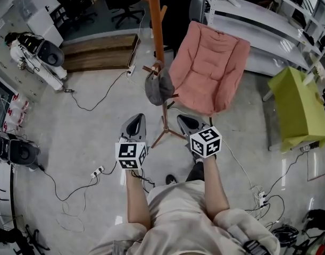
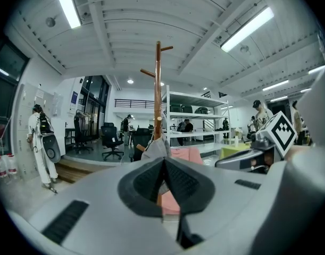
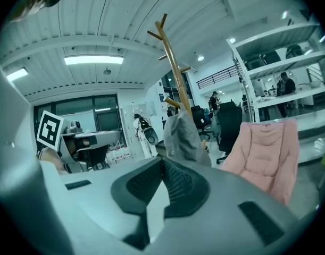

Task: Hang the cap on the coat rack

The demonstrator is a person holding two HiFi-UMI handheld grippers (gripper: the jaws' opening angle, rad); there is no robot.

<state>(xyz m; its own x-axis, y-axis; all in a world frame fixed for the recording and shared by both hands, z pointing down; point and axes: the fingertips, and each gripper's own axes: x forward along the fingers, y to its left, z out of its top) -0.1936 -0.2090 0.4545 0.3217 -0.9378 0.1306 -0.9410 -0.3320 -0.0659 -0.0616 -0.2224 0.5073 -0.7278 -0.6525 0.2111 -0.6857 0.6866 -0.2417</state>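
Observation:
A grey cap [image 1: 158,86] hangs from a low peg of the wooden coat rack [image 1: 156,31], beside the pink chair. The same cap [image 3: 182,134] shows ahead in the right gripper view and, partly hidden behind the jaws, the cap [image 2: 154,149] shows in the left gripper view. My left gripper [image 1: 134,125] and right gripper [image 1: 190,123] are held side by side below the rack, apart from the cap. Both have their jaws closed together with nothing between them.
A pink padded chair [image 1: 209,68] stands right of the rack. A green box [image 1: 299,108] and white shelving [image 1: 263,31] are at the right. Cables and a power strip [image 1: 97,171] lie on the floor. A wooden step [image 1: 101,52] is at the back left.

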